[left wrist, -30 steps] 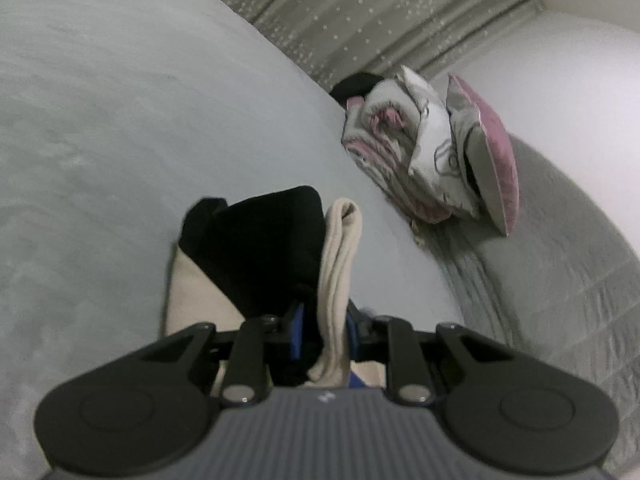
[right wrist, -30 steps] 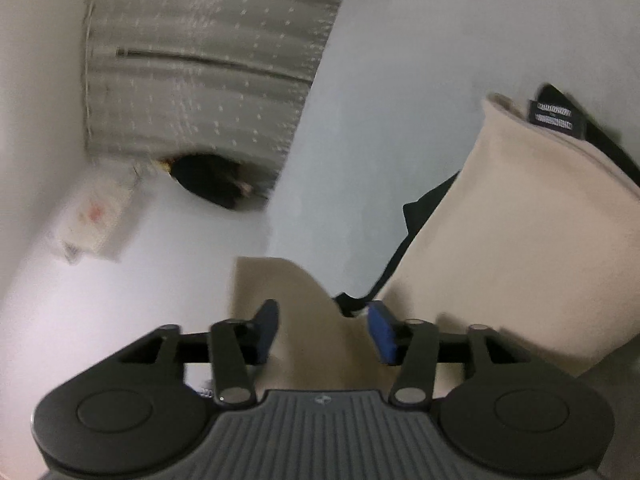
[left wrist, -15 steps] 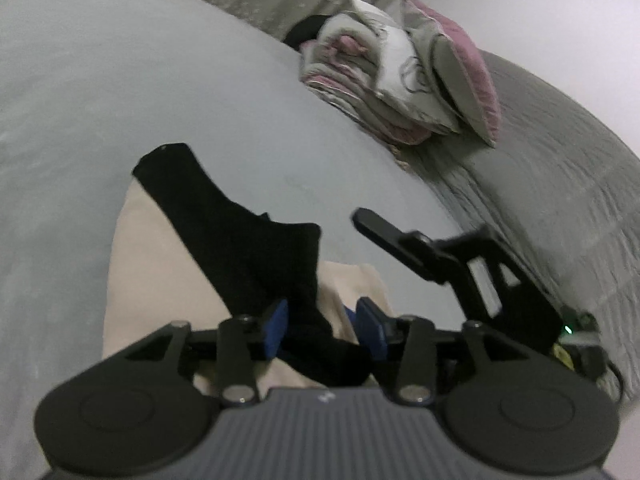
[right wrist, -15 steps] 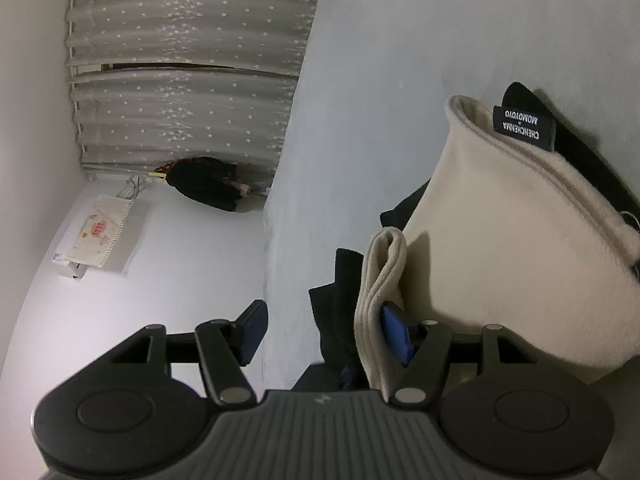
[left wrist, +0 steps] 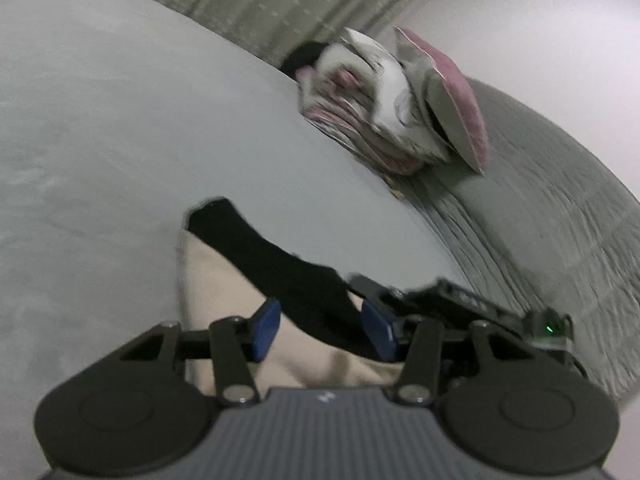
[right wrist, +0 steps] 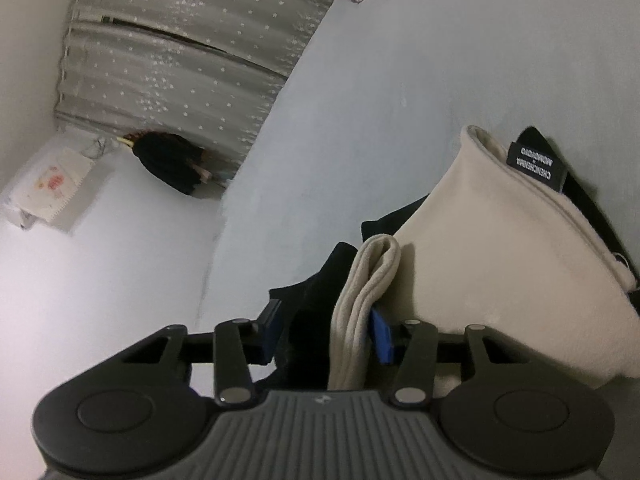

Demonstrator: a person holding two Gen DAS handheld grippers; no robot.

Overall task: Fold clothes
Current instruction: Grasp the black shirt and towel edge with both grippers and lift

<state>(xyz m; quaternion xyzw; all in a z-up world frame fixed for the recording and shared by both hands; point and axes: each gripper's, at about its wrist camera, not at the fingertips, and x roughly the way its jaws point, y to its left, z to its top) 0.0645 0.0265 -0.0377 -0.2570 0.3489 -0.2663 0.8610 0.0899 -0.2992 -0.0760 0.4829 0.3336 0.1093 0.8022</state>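
A cream fleece garment (right wrist: 500,240) with a black side and a black label (right wrist: 534,164) lies on the pale grey bed (left wrist: 120,120). My left gripper (left wrist: 322,332) is open. A black strip of the garment (left wrist: 280,264) runs between its blue pads over cream cloth, and the left pad stands clear of it. My right gripper (right wrist: 326,332) is closing on a bunched edge, with a cream fold (right wrist: 368,280) against the right pad and black cloth (right wrist: 308,304) against the left. The right gripper's black frame (left wrist: 460,304) shows just right of my left gripper.
Folded pink and white bedding (left wrist: 372,120) and a pink pillow (left wrist: 452,96) are piled at the far end of the bed, beside a grey quilt (left wrist: 560,220). A starred grey curtain (right wrist: 180,60) hangs beyond. A dark bundle (right wrist: 168,164) and a white packet (right wrist: 48,184) lie on the floor.
My left gripper let go of the cream fold and opened, and it now sits over the black strip. My right gripper slid onto the bunched edge and its jaws narrowed around it.
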